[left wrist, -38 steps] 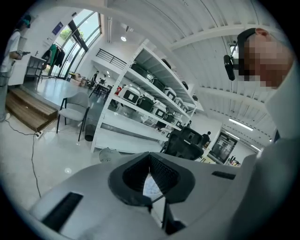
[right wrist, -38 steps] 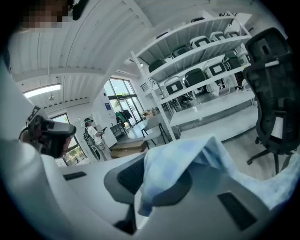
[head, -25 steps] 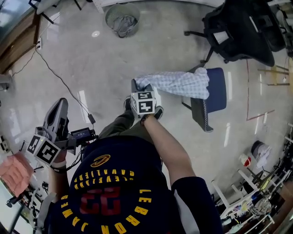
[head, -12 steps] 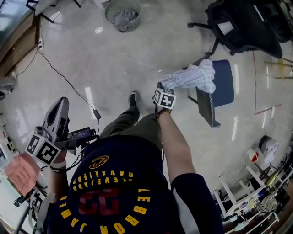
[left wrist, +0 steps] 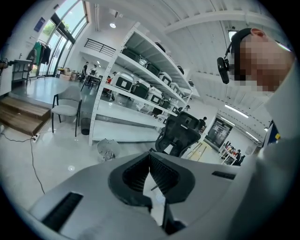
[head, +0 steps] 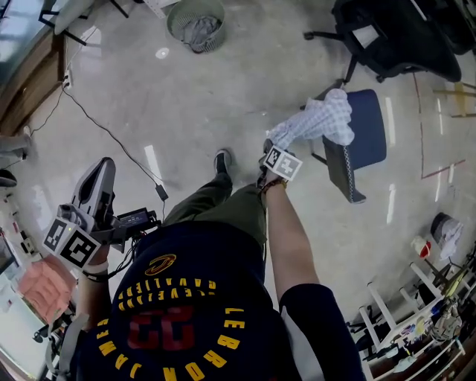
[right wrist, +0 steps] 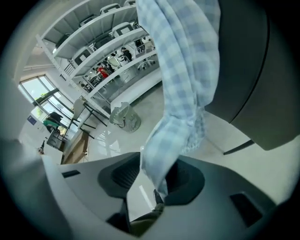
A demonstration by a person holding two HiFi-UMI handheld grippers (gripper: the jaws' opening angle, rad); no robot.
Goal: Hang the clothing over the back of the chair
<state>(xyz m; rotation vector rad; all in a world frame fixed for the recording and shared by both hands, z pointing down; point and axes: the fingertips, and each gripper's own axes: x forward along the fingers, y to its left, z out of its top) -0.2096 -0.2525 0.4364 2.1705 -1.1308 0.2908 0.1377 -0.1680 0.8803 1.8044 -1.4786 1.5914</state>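
Head view, far left: a pink padded item lies at the frame edge.
Left claw: jaws closed together with nothing between them, held at the person's left side.
Floor: a thin black cable trails across the pale polished floor.
Print: the person's navy jersey bears yellow letters, "LEBRON JAMES" and "CAVALIERS", around a red "23", upside down from here.
Top: a round wire mesh bin stands on the floor.
Right claw: jaws opening, with the cloth's end hanging loose between them.
Clothing: the blue-and-white checked cloth is draped over the dark back of the blue-seated chair, one corner trailing to the right claw.
Far right: a black office chair stands near, beyond the blue-seated chair.
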